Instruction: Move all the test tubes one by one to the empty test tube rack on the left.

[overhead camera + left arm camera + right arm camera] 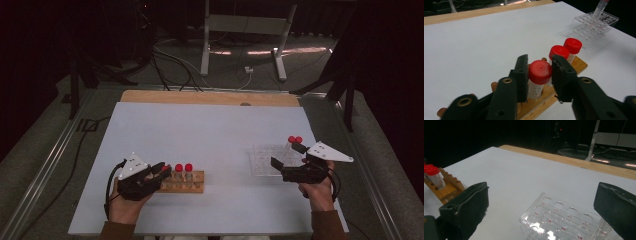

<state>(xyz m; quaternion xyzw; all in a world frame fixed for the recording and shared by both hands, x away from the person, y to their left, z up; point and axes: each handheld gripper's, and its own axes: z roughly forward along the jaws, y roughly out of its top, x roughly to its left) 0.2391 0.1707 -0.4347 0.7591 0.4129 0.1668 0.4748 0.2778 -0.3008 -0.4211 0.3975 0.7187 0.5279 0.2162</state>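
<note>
Your left gripper (539, 72) brackets the nearest red-capped tube (539, 75), which stands upright in the wooden rack (544, 101) at 7 o'clock on the table (200, 135). The jaws flank its cap at either side; whether they press it cannot be told. Two more capped tubes (565, 50) stand just behind it in the same rack. Your right gripper (285, 161), jaws spread wide, hovers over the clear plastic rack (554, 220) at 4 o'clock, where two red-capped tubes (294, 140) stand at its far corner.
</note>
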